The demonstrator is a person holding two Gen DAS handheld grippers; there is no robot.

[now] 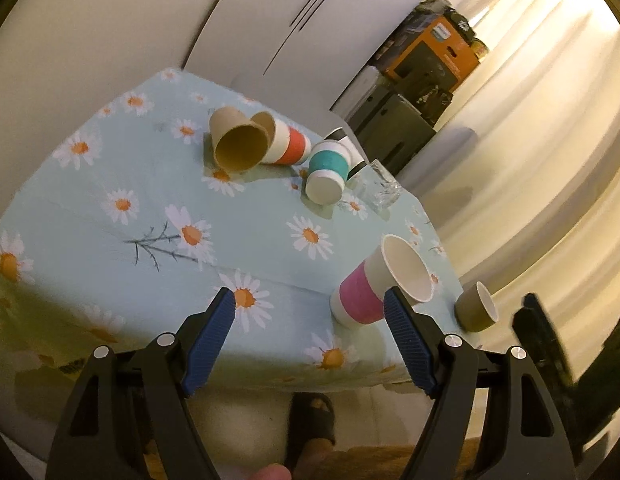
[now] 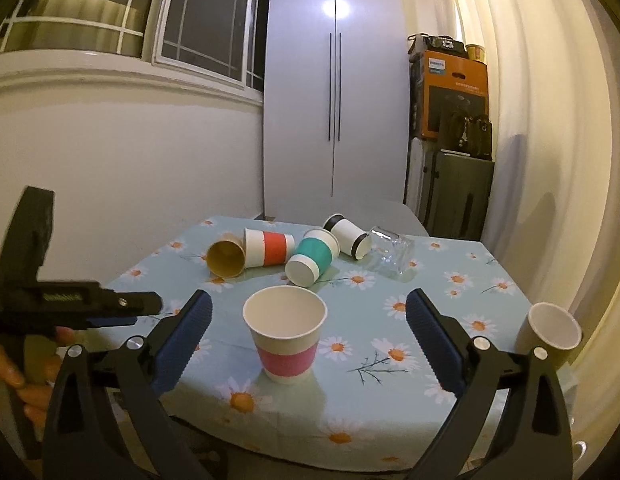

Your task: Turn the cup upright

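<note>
We're seeing the pink-banded cup (image 2: 285, 334) standing upright near the table's (image 2: 449, 408) front edge, between the right gripper's (image 2: 309, 320) wide-open fingers; left gripper (image 1: 310, 320) gaping empty too. Five cups (image 2: 310, 262) are lying toppled behind.

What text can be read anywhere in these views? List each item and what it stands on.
Nothing reads with certainty.
Orange cardboard box: a blue label patch at the top with white lettering, too small to read; small white print beside it, blurred.
Left gripper, seen from the right wrist view: an embossed marking on its black body, too blurred to read.
Paper cups, such as the pink-banded cup: plain colour bands, no text.
</note>
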